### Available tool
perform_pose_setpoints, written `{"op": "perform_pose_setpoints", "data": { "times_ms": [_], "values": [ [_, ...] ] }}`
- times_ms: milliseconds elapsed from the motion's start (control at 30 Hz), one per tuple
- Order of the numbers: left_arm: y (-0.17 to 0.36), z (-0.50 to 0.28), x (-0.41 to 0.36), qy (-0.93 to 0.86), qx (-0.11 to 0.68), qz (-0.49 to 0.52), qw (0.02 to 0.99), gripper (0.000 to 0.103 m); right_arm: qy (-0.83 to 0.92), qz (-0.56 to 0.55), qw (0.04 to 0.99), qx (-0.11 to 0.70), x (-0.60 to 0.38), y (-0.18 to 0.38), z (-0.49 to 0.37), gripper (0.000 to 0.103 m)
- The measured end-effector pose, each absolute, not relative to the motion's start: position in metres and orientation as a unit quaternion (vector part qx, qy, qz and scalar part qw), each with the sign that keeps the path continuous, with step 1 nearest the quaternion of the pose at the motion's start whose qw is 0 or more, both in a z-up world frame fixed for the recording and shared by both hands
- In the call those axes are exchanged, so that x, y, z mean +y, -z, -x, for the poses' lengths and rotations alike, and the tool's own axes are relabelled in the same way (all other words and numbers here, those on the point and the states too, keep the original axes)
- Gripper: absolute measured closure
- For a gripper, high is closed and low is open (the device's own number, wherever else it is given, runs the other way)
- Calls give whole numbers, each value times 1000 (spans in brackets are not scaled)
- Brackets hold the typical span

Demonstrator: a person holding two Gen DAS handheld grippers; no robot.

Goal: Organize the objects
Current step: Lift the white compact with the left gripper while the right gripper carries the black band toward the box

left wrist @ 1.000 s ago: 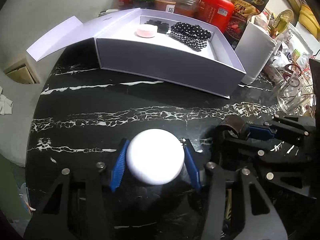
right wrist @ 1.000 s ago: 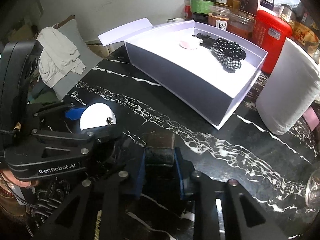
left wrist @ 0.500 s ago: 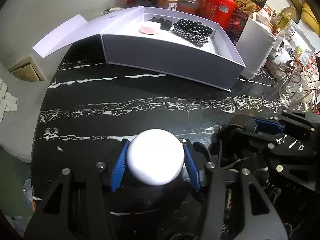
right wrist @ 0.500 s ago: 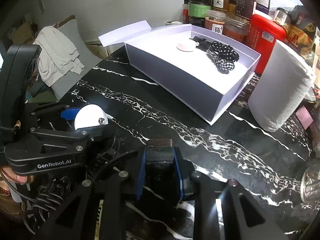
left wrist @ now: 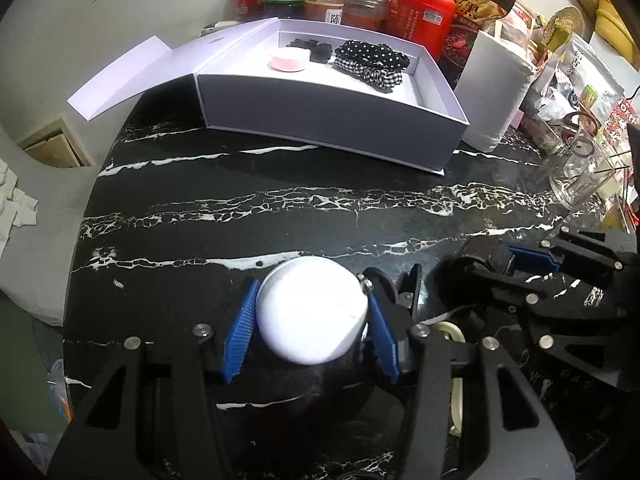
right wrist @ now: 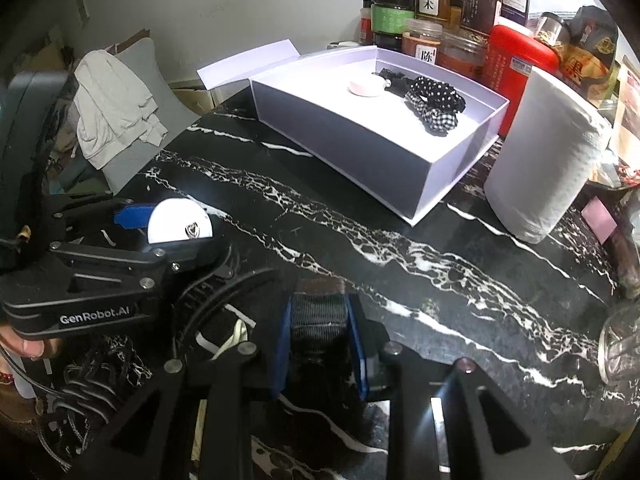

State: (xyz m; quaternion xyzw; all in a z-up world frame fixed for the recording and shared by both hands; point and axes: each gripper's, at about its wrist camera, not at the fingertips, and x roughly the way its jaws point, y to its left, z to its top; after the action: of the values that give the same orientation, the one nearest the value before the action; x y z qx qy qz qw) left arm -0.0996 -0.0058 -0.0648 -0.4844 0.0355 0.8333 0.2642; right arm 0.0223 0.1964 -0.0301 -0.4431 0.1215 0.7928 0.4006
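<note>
My left gripper [left wrist: 310,326] is shut on a round white case [left wrist: 312,316] and holds it above the black marble table; the case also shows in the right wrist view [right wrist: 179,226]. My right gripper [right wrist: 320,340] is shut on a dark ribbed hair band [right wrist: 318,314], seen at the right of the left wrist view [left wrist: 482,258]. An open white box [left wrist: 332,108] stands at the back of the table. In it lie a pink round case [left wrist: 289,61], a polka-dot scrunchie [left wrist: 372,56], a checked scrunchie [left wrist: 370,74] and a black item [left wrist: 310,46].
A white paper roll [right wrist: 548,156] stands right of the box. Jars and a red canister [left wrist: 422,10] line the back wall. A glass [left wrist: 582,168] stands at the right edge. Black hair bands and cords [right wrist: 96,380] lie near the table's front edge. A chair with cloth [right wrist: 116,108] is left.
Both grippers have risen and drawn back from the box with their objects still held. The box looks smaller and farther now.
</note>
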Motion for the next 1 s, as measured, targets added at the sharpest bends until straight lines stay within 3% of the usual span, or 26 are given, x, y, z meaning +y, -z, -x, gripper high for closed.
{"op": "perform_pose_setpoints", "data": {
  "times_ms": [667,1000],
  "values": [
    [72,100,-3,-827,60,488,273,53,-796,442,399,107,200,34,-23,77],
    [51,97,-5,-835,60,470,279,53,-810,434,386,90,192,18,-20,77]
  ]
}}
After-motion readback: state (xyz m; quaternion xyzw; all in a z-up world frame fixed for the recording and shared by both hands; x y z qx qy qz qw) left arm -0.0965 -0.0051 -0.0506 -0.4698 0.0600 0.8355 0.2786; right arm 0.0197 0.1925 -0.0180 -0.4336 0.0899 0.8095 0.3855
